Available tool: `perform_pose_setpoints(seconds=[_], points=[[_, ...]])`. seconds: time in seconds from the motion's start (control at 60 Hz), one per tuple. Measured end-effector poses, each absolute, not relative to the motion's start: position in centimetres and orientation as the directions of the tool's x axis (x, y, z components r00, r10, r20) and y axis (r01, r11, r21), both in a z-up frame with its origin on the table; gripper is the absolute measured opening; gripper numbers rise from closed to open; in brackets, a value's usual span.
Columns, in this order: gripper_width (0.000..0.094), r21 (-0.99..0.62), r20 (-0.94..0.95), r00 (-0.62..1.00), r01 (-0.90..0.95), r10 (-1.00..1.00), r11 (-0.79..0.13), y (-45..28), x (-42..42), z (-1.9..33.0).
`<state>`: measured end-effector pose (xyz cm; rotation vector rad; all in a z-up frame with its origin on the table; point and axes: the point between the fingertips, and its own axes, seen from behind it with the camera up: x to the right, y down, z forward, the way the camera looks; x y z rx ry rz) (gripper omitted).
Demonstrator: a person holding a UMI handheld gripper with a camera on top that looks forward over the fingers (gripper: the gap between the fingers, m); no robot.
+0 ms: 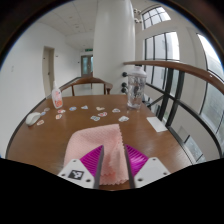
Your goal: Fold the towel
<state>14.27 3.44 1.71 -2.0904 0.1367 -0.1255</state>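
Observation:
A pink towel [88, 148] lies on the round wooden table [40, 142], stretching from the middle of the table back to my fingers. Its near edge hangs between my two magenta pads. My gripper [111, 164] is shut on that edge of the towel, and the cloth fills the space between the pads [93, 160]. The near end of the towel is lifted off the table while its far part rests flat.
A clear jar [135, 86] stands beyond the towel at the far right. Small pink and white bits [98, 117] lie scattered across the far half. A white lump [34, 118] sits at the left. Chairs [80, 84], a pillar and windows stand behind.

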Motion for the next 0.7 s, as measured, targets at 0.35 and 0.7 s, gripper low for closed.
perform_pose_setpoints(seconds=[0.35, 0.7], points=[[0.0802, -0.921, -0.025, 0.997, -0.054, -0.078, -0.385, -4.2, 12.1, 7.1], [0.0801, -0.946, -0.029, 0.998, -0.01, 0.054, -0.323, -13.6, 5.0, 7.3]])
